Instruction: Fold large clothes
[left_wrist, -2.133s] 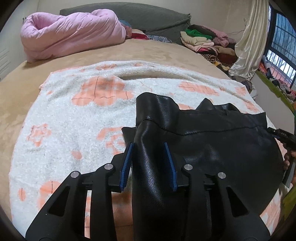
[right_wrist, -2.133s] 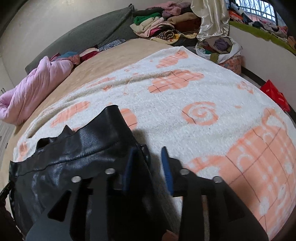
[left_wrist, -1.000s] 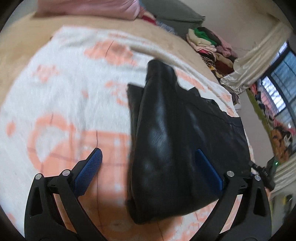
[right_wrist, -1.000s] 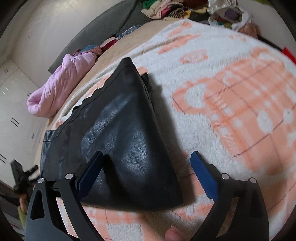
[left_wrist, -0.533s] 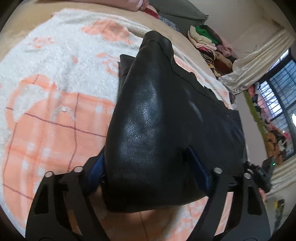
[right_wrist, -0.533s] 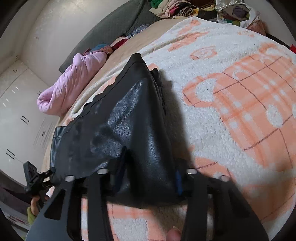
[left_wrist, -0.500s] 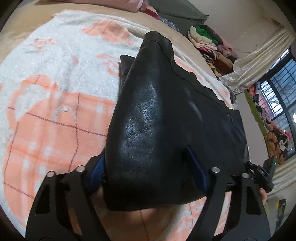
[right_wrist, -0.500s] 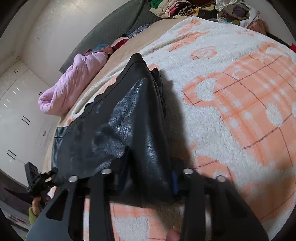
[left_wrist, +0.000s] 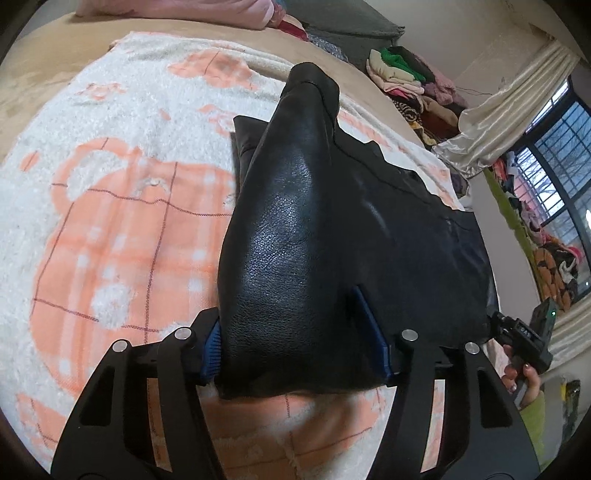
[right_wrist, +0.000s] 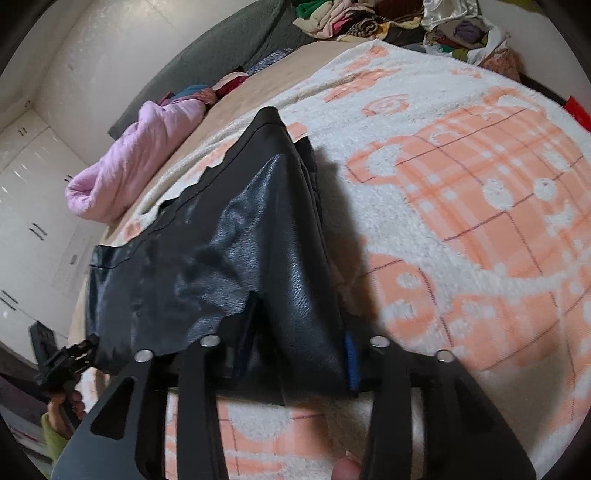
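A black leather jacket (left_wrist: 295, 221) lies folded on a white and orange blanket (left_wrist: 110, 221) spread over a bed. In the left wrist view my left gripper (left_wrist: 288, 310) straddles the jacket's near left edge. Its jaws are closing, and both blue pads press a thick fold of leather. In the right wrist view my right gripper (right_wrist: 301, 328) holds the jacket (right_wrist: 221, 240) at its near right edge. The leather is bunched between the pads while the jaws ease slightly apart. The leather hides its left pad. Each view shows the other gripper at the jacket's far corner, the right one (left_wrist: 524, 336) and the left one (right_wrist: 62, 362).
A rolled pink quilt (right_wrist: 129, 173) and a grey headboard cushion (right_wrist: 207, 62) lie at the head of the bed. Piles of clothes (left_wrist: 406, 74) sit beyond the bed near a curtain (left_wrist: 509, 110) and a window. White wardrobe doors (right_wrist: 26, 206) stand on the left. The blanket (right_wrist: 480, 184) stretches bare to the right.
Both grippers, wide open over the jacket's near edge a second ago, have moved onto it and closed around its folds. The near edge is now bunched up between the pads.
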